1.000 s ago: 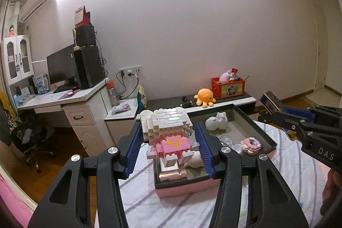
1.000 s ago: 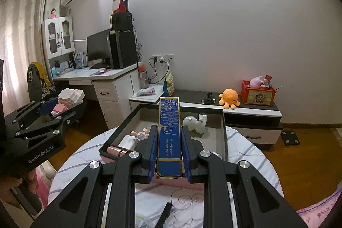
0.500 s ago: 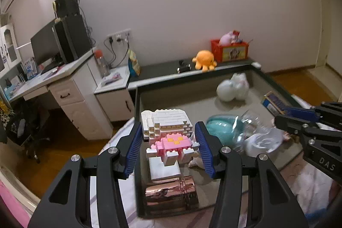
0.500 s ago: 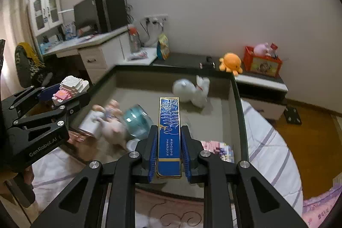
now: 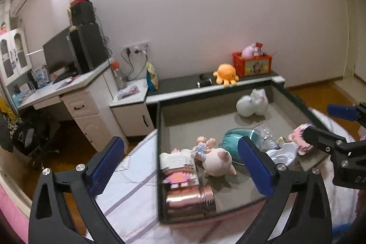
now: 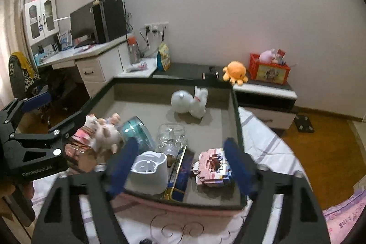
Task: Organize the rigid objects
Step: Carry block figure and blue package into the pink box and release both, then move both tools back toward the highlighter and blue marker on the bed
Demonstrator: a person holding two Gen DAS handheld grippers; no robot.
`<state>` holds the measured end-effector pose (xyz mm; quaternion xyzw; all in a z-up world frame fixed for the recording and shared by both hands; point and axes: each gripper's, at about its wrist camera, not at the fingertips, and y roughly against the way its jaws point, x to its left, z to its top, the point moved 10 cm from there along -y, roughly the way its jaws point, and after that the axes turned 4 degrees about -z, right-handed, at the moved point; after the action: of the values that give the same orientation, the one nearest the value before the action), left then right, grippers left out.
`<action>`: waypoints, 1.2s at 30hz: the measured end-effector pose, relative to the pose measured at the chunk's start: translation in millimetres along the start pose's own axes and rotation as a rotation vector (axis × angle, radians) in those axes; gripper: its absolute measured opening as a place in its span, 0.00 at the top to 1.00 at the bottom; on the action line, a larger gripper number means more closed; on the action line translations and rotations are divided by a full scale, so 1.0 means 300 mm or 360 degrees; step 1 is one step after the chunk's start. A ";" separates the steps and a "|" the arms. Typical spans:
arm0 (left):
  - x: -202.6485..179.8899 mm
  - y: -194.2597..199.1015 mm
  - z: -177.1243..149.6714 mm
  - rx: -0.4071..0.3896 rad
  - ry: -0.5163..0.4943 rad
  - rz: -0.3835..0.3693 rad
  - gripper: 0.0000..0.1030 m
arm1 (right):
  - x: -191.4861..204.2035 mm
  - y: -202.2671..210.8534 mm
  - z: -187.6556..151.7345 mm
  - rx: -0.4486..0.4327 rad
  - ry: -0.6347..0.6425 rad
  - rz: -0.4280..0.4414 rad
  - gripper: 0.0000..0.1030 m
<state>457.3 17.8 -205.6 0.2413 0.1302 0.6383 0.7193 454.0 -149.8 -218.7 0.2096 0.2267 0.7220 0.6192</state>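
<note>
A dark-rimmed tray [image 5: 158, 134] [image 6: 235, 111] on the bed holds the toys. My left gripper [image 5: 180, 166] is open and empty above its near left corner. Below it the white and pink brick figure [image 5: 177, 167] stands in the tray beside a rose-gold can [image 5: 189, 200] and a pig doll [image 5: 217, 164]. My right gripper [image 6: 181, 166] is open and empty over the tray's near edge. The blue and gold box [image 6: 179, 175] lies in the tray between a white cup [image 6: 148, 172] and a pink brick model [image 6: 212, 167].
Also in the tray are a white rabbit figure [image 6: 189, 102], a teal round lid [image 6: 137, 132] and a clear jar [image 6: 170, 138]. Behind the bed stand a low cabinet with an orange octopus plush [image 5: 225, 74] and a desk [image 5: 68, 93] at the left.
Both grippers have opened. The brick figure has left my left gripper and now stands in the tray; the blue box has left my right gripper and lies in the tray.
</note>
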 end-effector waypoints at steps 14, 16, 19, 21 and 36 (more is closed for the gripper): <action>0.048 0.601 -0.013 -0.0379 0.0165 0.0097 0.00 | 0.076 0.574 0.003 -0.0456 0.0049 -0.0069 0.00; 0.031 0.656 -0.038 -0.0384 0.0188 0.0075 0.00 | 0.079 0.635 -0.021 -0.0479 0.0050 -0.0070 0.00; 0.007 0.736 -0.070 -0.0412 0.0187 0.0060 0.00 | 0.083 0.708 -0.066 -0.0473 0.0040 -0.0049 0.00; -0.013 0.774 -0.090 -0.0415 0.0175 0.0052 0.00 | 0.078 0.742 -0.089 -0.0486 0.0036 -0.0065 0.00; -0.065 0.935 -0.152 -0.0465 0.0150 0.0013 0.00 | 0.080 0.897 -0.187 -0.0530 0.0021 -0.0115 0.00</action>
<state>192.0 26.2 -102.7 0.1044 0.0684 0.6641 0.7371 202.8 -164.9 -105.7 0.0911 0.1154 0.7281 0.6695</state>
